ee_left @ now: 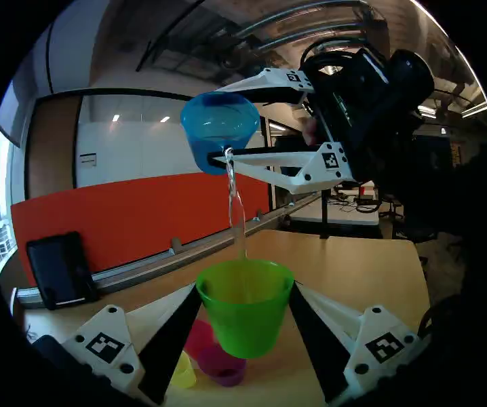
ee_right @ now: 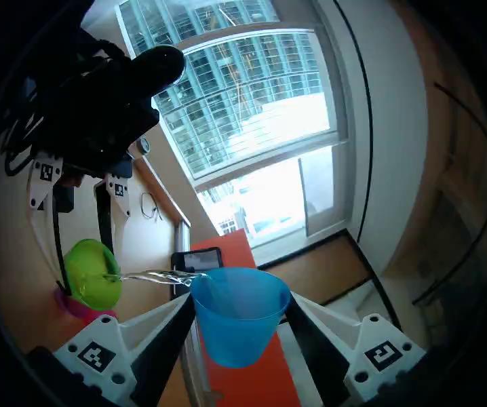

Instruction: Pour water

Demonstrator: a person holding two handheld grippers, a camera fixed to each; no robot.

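- Water is mid-pour: a thin stream runs from the tipped blue cup down into the green cup right below it.
- Left gripper has both fingers clamped on the green cup, holding it upright above the table. The right gripper is clamped on the blue cup, up higher.
- My read: the pour is underway, not finished. I can't tell how full the green cup is or how much the blue one has left. What remains is letting it fill, then tipping the blue cup back level.
- Room, left to right in the left gripper view: a dark tablet by the orange wall panel, some small cups on the wooden table under the green one, and office desks farther right.
- Big windows show up in the right gripper view.
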